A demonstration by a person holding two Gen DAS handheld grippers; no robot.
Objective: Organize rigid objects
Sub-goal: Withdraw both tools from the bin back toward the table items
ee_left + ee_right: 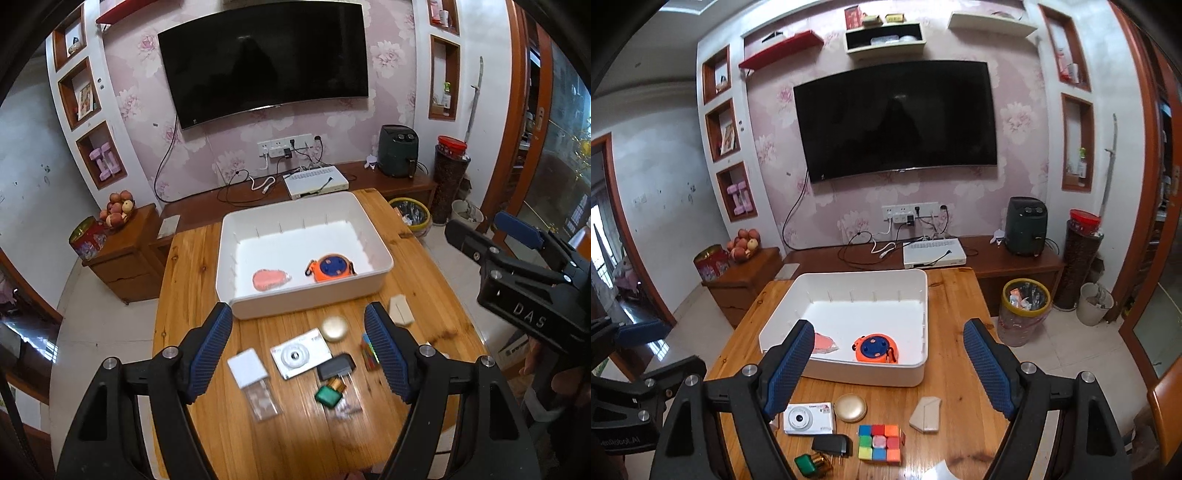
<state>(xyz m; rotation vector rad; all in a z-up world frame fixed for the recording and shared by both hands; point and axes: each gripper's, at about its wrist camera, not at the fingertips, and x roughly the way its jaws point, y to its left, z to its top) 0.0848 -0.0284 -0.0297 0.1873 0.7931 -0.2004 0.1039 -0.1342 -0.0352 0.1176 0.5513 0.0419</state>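
A white bin (306, 303) (849, 376) stands on the far half of the wooden table (192, 280) (956, 317). In it lie an orange tape measure (330, 267) (875, 347) and a pink item (269, 278) (824, 341). Nearer lie a white camera (299, 356) (809, 417), a gold round case (334, 328) (851, 407), a black charger (336, 365) (831, 445), a green bottle (328, 395) (809, 463), a colour cube (881, 441), a beige block (400, 308) (925, 413) and a white box (247, 365). My left gripper (299, 350) and right gripper (890, 369) hover above these, both open and empty.
The right gripper (517, 266) shows at the right edge of the left wrist view. A yellow-rimmed waste bin (1025, 314) stands on the floor right of the table. A low TV cabinet (997, 258) runs behind it. A wooden chair (1167, 406) is near right.
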